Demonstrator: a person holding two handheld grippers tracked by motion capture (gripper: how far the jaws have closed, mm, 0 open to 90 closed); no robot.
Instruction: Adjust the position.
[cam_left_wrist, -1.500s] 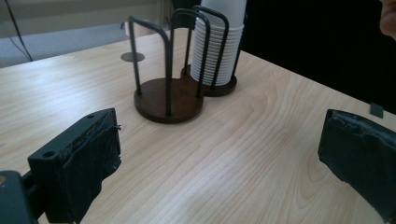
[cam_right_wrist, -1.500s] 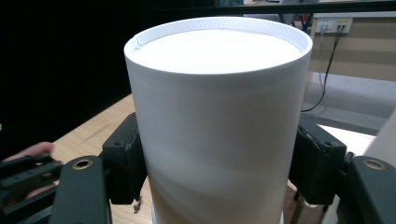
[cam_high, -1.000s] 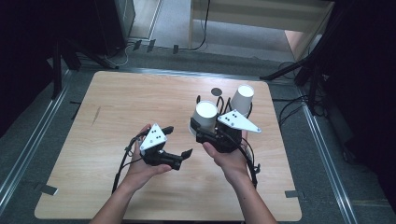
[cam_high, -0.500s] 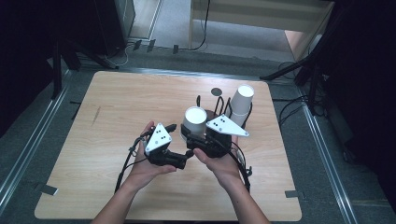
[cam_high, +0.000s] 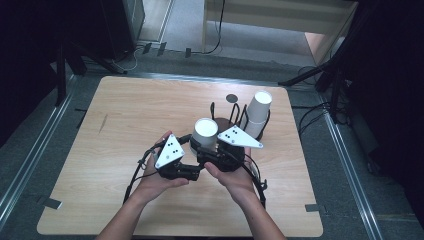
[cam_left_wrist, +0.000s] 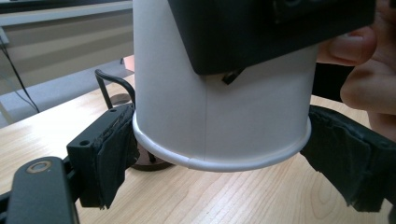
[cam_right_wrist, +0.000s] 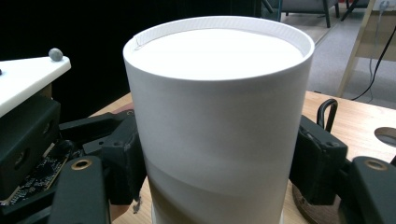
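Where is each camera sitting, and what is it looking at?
High view: above the table, looking down; forearms, both hands show.
Left gripper view: on the left gripper, facing the upside-down paper cup; a thumb shows.
Right gripper view: on the right gripper, facing that cup's raised bottom.
All views share the cup.

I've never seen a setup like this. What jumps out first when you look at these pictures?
A white paper cup, upside down, held above the middle of the wooden table, with the right tongs clamped on its sides and the left tongs flanking its rolled rim. Behind it, at the table's far right, a second white cup sits upside down in a black wire holder.
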